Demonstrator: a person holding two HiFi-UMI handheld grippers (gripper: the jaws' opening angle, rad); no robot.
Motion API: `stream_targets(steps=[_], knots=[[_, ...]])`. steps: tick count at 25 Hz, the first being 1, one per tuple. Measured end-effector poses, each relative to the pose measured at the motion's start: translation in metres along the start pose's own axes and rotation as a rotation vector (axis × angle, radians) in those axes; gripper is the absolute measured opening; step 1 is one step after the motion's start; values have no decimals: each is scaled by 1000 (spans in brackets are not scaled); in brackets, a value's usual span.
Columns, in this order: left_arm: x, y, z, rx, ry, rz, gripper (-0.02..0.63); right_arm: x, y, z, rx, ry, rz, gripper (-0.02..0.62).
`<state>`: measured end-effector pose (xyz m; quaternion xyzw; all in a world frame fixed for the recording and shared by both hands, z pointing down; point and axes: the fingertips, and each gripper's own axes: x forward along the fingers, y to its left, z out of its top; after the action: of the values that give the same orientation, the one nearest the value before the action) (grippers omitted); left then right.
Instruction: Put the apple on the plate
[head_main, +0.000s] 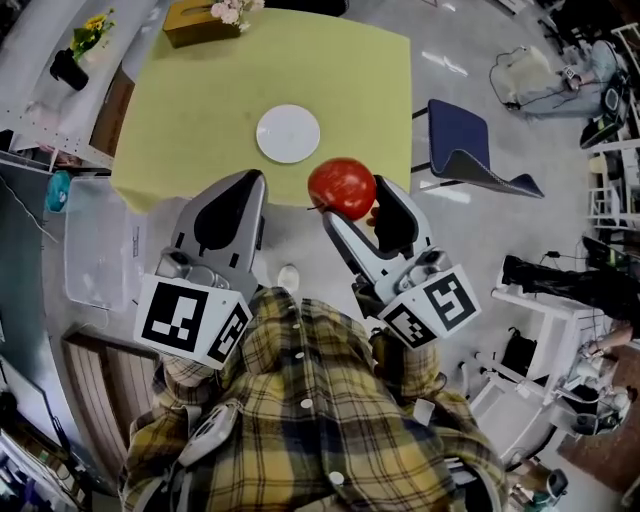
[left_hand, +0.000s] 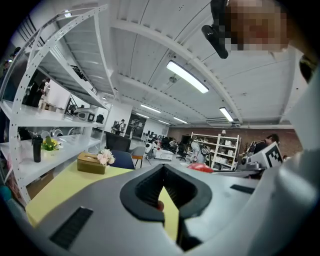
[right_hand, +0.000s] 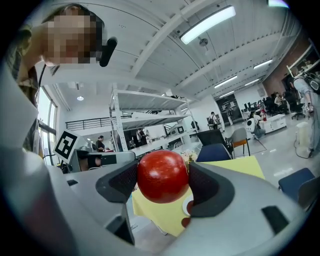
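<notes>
The apple is pinched between the jaws of the right hand-held gripper. In the right gripper view it is seen clamped at its sides by the two dark pads, clear of any surface. In the head view it is held in the air just off the near edge of the yellow table, over the floor.

The white plate lies bare on the table, at about eleven o'clock from the apple and near it. The left hand-held gripper is held at nine o'clock from the apple. Its jaws are pressed together at the tips, with nothing gripped between them.

The pick-up is judged done. What is left is the carry over the table edge to the plate, the lowering onto it, and the release.
</notes>
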<state>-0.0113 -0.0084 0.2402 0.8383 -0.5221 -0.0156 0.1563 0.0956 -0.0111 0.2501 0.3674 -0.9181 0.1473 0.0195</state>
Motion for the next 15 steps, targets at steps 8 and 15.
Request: stream_targets(steps=[8, 15], knots=[[54, 63, 40, 31, -6, -87, 6, 78, -20, 26, -6, -35, -70, 316], [90, 120, 66, 52, 17, -150, 6, 143, -33, 43, 4, -57, -132, 316]])
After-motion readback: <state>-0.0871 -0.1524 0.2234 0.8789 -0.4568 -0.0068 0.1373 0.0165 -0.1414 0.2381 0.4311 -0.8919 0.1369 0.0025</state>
